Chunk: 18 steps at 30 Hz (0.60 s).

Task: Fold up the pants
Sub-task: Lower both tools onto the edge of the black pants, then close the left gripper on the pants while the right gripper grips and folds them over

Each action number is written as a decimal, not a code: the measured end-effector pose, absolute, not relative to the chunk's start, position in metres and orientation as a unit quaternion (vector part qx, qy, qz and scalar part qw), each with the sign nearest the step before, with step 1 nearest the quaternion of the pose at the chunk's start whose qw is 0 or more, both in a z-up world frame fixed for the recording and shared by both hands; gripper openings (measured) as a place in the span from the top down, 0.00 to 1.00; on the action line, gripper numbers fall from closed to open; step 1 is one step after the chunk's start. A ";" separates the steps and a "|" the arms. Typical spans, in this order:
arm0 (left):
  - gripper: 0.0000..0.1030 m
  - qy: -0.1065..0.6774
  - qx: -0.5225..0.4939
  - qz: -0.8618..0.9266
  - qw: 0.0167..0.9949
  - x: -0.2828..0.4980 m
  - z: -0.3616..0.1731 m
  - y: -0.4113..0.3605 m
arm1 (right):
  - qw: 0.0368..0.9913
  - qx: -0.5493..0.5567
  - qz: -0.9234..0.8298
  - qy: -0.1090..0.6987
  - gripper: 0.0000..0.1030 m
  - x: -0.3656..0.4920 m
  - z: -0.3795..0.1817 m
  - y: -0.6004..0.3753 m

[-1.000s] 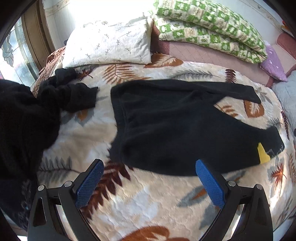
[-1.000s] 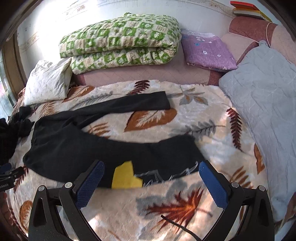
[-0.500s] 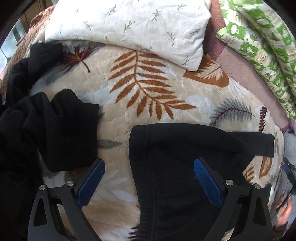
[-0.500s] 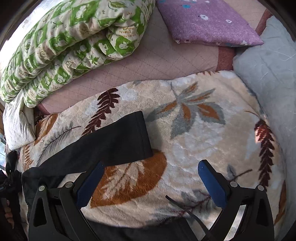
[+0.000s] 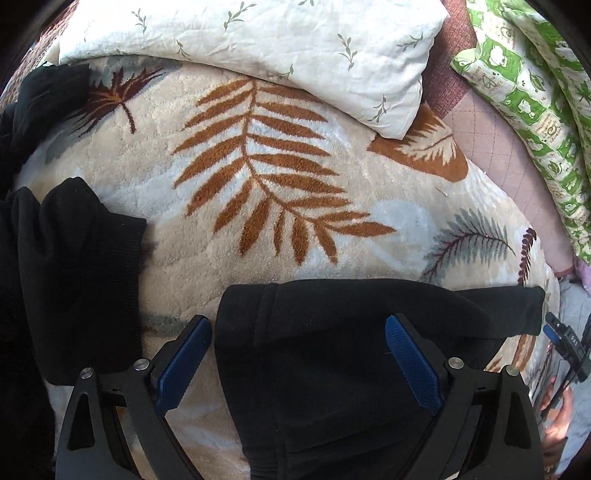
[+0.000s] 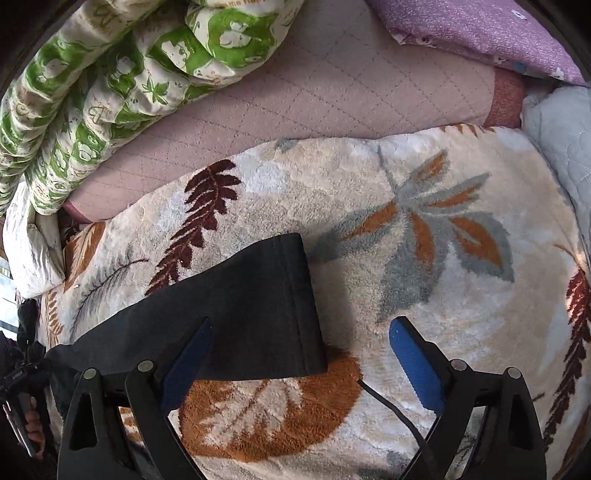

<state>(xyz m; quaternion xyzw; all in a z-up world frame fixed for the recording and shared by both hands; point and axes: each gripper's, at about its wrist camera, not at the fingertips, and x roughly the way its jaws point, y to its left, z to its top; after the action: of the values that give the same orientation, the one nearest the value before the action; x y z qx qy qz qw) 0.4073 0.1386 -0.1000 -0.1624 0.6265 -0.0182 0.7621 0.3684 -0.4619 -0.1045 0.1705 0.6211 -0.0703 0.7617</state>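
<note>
The black pants (image 5: pixel 332 354) lie flat on a leaf-patterned blanket (image 5: pixel 258 177). In the left wrist view my left gripper (image 5: pixel 299 362) is open, low over the waistband's far corner, which lies between the blue pads (image 5: pixel 413 365). In the right wrist view the cuff end of the far pant leg (image 6: pixel 266 310) lies between the open fingers of my right gripper (image 6: pixel 301 363), nearer the left pad (image 6: pixel 188 365). The right gripper also shows at the right edge of the left wrist view (image 5: pixel 565 343).
Another black garment (image 5: pixel 62 280) is bunched at the left. A white leaf-print pillow (image 5: pixel 258 48) and a green patterned quilt (image 6: pixel 110 85) lie at the back, with a purple pillow (image 6: pixel 480 33) and a grey quilt (image 6: pixel 561 136) at the right. A black cable (image 6: pixel 399 417) hangs by the right gripper.
Both grippers have moved forward and down over the bed: the left onto the waistband's far corner, the right onto the far leg's cuff. Both stay open.
</note>
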 end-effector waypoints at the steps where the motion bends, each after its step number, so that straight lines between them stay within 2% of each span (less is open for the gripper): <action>1: 0.07 0.625 -0.167 -0.020 0.762 0.409 -0.100 0.137 | 0.756 0.172 -0.068 0.628 0.17 0.371 -0.109 -0.461; 2: 0.07 0.625 -0.170 -0.023 0.761 0.411 -0.101 0.136 | 0.752 0.176 -0.064 0.632 0.23 0.373 -0.113 -0.460; 4: 0.07 0.627 -0.166 -0.025 0.761 0.413 -0.102 0.131 | 0.745 0.203 -0.046 0.634 0.45 0.375 -0.119 -0.459; 6: 0.07 0.631 -0.165 -0.028 0.758 0.417 -0.104 0.128 | 0.743 0.213 -0.039 0.633 0.46 0.374 -0.121 -0.456; 7: 0.08 0.632 -0.170 -0.029 0.755 0.418 -0.106 0.128 | 0.746 0.208 -0.041 0.632 0.51 0.374 -0.121 -0.455; 8: 0.10 0.632 -0.178 -0.032 0.753 0.419 -0.107 0.128 | 0.749 0.202 -0.040 0.629 0.56 0.373 -0.119 -0.453; 9: 0.14 0.630 -0.187 -0.038 0.753 0.419 -0.107 0.130 | 0.753 0.197 -0.038 0.627 0.69 0.372 -0.117 -0.451; 10: 0.24 0.627 -0.195 -0.045 0.753 0.421 -0.107 0.131 | 0.757 0.193 -0.037 0.623 0.80 0.371 -0.115 -0.451; 11: 0.34 0.625 -0.200 -0.047 0.753 0.422 -0.107 0.132 | 0.761 0.191 -0.038 0.619 0.84 0.369 -0.112 -0.452; 12: 0.39 0.625 -0.206 -0.049 0.751 0.422 -0.108 0.134 | 0.763 0.191 -0.041 0.617 0.88 0.366 -0.111 -0.453; 14: 0.59 0.627 -0.218 -0.052 0.746 0.423 -0.110 0.139 | 0.766 0.197 -0.045 0.610 0.89 0.361 -0.108 -0.459; 18: 0.65 0.623 -0.213 -0.045 0.751 0.420 -0.103 0.141 | 0.771 0.198 -0.047 0.604 0.92 0.355 -0.104 -0.464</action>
<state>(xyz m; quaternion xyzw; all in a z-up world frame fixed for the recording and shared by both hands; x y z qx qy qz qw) 0.4204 0.1414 -0.1034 -0.2134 0.6232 -0.0449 0.7511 0.3550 -0.4639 -0.1042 0.1984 0.6038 -0.0468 0.7706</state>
